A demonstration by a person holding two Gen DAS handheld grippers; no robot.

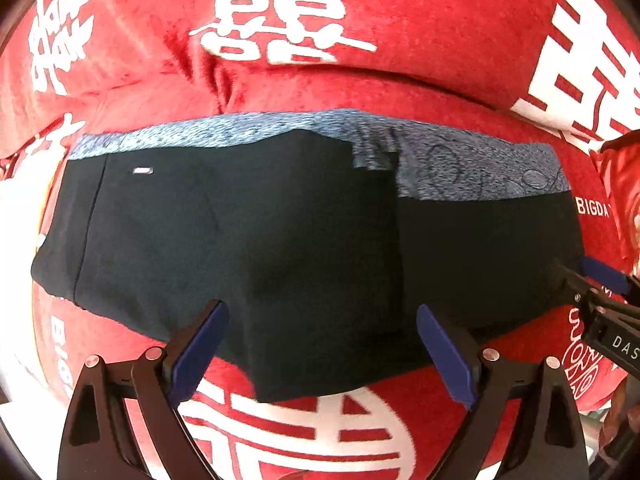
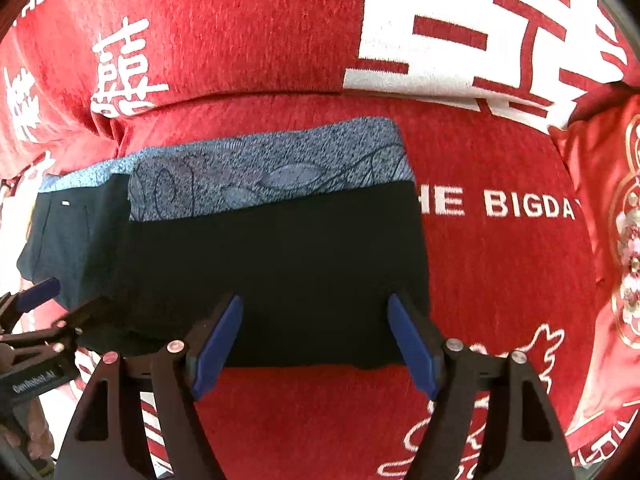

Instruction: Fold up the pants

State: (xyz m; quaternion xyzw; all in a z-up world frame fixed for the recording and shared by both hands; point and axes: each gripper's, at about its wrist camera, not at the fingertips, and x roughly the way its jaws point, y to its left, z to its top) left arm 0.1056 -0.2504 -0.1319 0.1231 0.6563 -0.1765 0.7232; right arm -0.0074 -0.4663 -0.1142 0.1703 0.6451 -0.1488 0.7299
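Dark navy pants with a blue-grey patterned waistband lie flat on a red cloth, a left part folded over the right. They also show in the right wrist view, waistband at the far side. My left gripper is open, its blue pads over the pants' near edge, holding nothing. My right gripper is open over the near edge of the right part, holding nothing. Each gripper shows at the other view's edge: the right one and the left one.
The surface is a red plush cloth with white characters and "THE BIGDAY" lettering. A raised red cushion or backrest runs along the far side. A red embroidered pillow lies at the right.
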